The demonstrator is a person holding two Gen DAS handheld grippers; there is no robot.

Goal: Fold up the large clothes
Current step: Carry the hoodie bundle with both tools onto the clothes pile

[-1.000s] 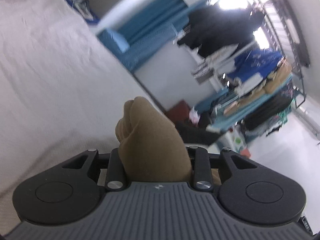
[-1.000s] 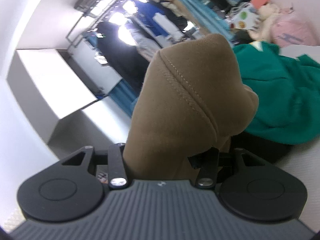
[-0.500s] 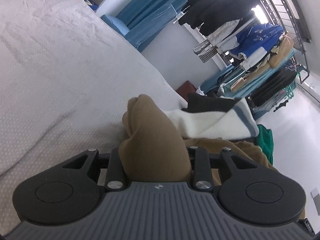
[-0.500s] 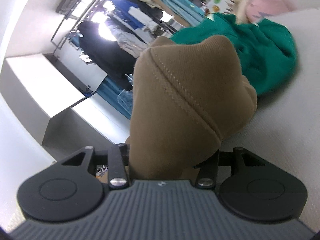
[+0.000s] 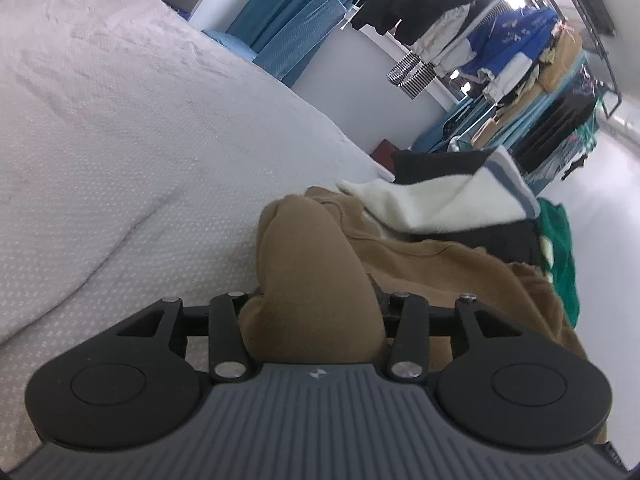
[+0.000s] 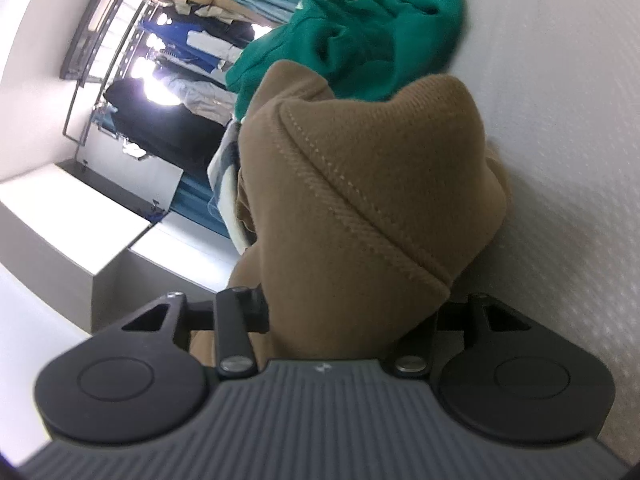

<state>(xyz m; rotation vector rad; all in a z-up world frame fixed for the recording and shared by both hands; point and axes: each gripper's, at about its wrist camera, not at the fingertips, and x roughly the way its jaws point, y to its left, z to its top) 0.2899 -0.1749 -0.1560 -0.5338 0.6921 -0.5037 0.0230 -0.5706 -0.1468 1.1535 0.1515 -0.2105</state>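
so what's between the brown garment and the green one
In the left wrist view, a cream garment with a blue-grey edge and a black garment lie between the brown garment and the green garment.

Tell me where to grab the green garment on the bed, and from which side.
Take the green garment by the rounded fold bulging at its right end in the right wrist view, coming over the bare white bedspread on that side. The fold stands raised off the cover, so it is likely easy to pinch, while the brown garment blocks the near side.
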